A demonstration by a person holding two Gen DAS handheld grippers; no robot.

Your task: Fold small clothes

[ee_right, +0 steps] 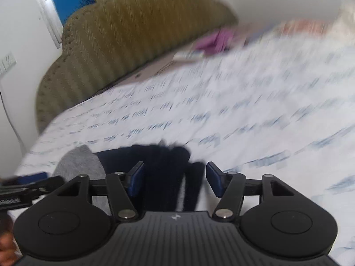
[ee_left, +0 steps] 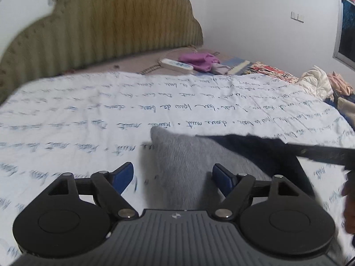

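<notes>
Grippers first: the left gripper [ee_left: 173,176] stands wide open with nothing between its blue pads [ee_left: 123,177], poised low over the grey part of a small garment [ee_left: 190,161] that lies on the bed. The right gripper [ee_right: 174,179] is spread just as wide and also empty, hovering over the dark navy part [ee_right: 164,161] of the same piece. Each tool seems to be lined up on its own end of the cloth, probably so that both ends can be pinched at once and brought over in one fold (whether either pad touches the fabric I cannot tell; the right view is badly smeared). The garment sits near the front edge of a white quilt printed with blue handwriting [ee_left: 93,110], which gives a flat, open surface for folding. Beyond it rises an olive padded headboard [ee_left: 106,26]. A purple cloth [ee_left: 199,61] and other heaped laundry lie well apart at the far side, out of the working area.
</notes>
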